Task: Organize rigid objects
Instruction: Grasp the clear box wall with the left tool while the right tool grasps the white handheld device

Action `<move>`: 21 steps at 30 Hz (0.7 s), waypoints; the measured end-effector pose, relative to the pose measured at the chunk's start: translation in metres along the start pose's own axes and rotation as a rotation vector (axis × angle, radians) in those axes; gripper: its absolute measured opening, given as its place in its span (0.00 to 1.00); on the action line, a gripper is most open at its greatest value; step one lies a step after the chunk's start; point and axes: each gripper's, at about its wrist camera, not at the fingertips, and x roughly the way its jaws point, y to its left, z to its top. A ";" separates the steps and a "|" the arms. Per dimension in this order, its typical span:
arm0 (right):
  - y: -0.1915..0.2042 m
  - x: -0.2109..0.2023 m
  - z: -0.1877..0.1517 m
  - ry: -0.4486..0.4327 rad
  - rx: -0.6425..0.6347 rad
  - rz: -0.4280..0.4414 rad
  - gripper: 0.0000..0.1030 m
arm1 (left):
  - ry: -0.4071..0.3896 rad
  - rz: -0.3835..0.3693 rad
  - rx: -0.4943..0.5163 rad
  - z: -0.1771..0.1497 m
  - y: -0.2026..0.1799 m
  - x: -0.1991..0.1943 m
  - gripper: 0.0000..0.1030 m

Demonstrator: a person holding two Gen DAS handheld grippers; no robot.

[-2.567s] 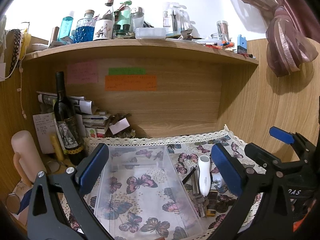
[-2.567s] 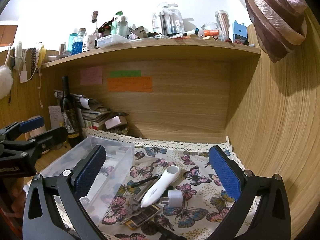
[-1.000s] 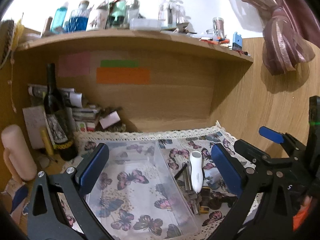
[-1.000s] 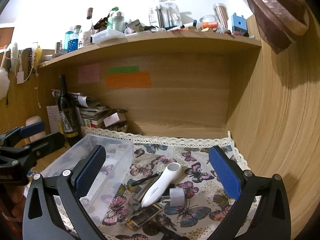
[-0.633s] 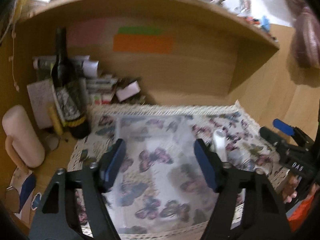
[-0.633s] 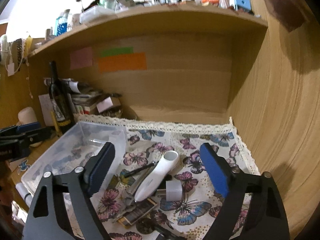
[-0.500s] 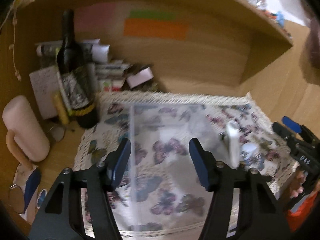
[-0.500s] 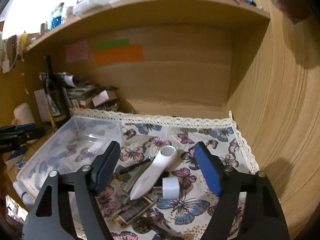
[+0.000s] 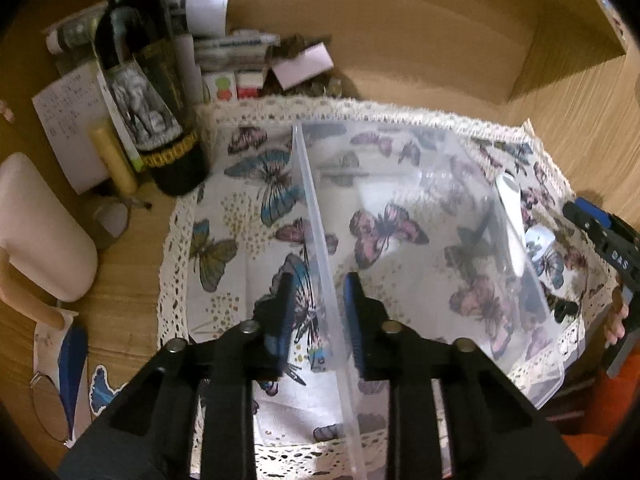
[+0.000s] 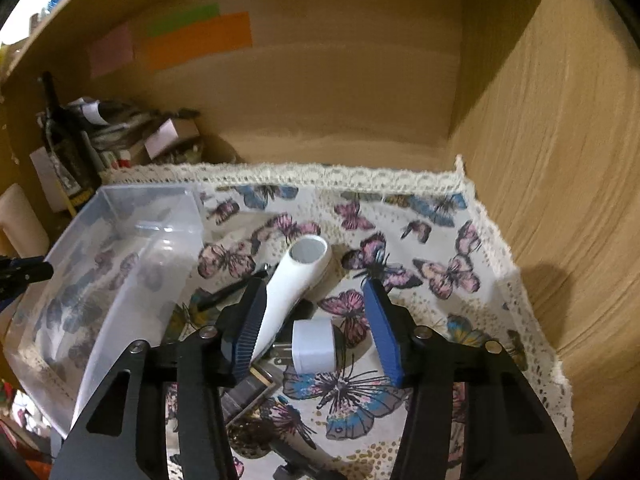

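Observation:
A clear plastic bin (image 9: pixel 400 208) lies on the butterfly cloth (image 9: pixel 224 216); it also shows in the right wrist view (image 10: pixel 120 264). My left gripper (image 9: pixel 316 312) straddles the bin's left wall, its jaws narrowed with a small gap on each side of the rim. My right gripper (image 10: pixel 316 328) is open and hovers over a white handheld device (image 10: pixel 296 280) and a white plug adapter (image 10: pixel 314 346). A black pen (image 10: pixel 228 290) and dark flat items (image 10: pixel 248 392) lie beside them. The white device (image 9: pixel 510 224) shows through the bin's right wall.
A wine bottle (image 9: pixel 148 92), papers and boxes (image 9: pixel 224 60) crowd the back left corner. A pink cylinder (image 9: pixel 36 232) stands at the left. Wooden walls (image 10: pixel 560 160) close in the back and right. The cloth's lace edge (image 10: pixel 532 320) runs along the right.
Both grippers have tilted down and moved closer to the desk. The left jaws have narrowed around the bin's left wall. The right jaws have narrowed over the white device and adapter.

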 end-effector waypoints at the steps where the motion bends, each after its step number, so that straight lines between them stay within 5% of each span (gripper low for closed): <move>1: 0.001 0.004 0.001 0.017 0.001 0.009 0.44 | 0.018 -0.012 0.000 0.000 0.002 0.004 0.21; 13: 0.010 0.074 0.014 0.237 -0.003 0.048 0.37 | 0.055 -0.052 0.014 0.003 -0.001 0.008 0.09; 21: 0.013 0.098 0.021 0.301 0.018 0.079 0.37 | 0.058 -0.053 0.017 0.003 -0.001 0.009 0.09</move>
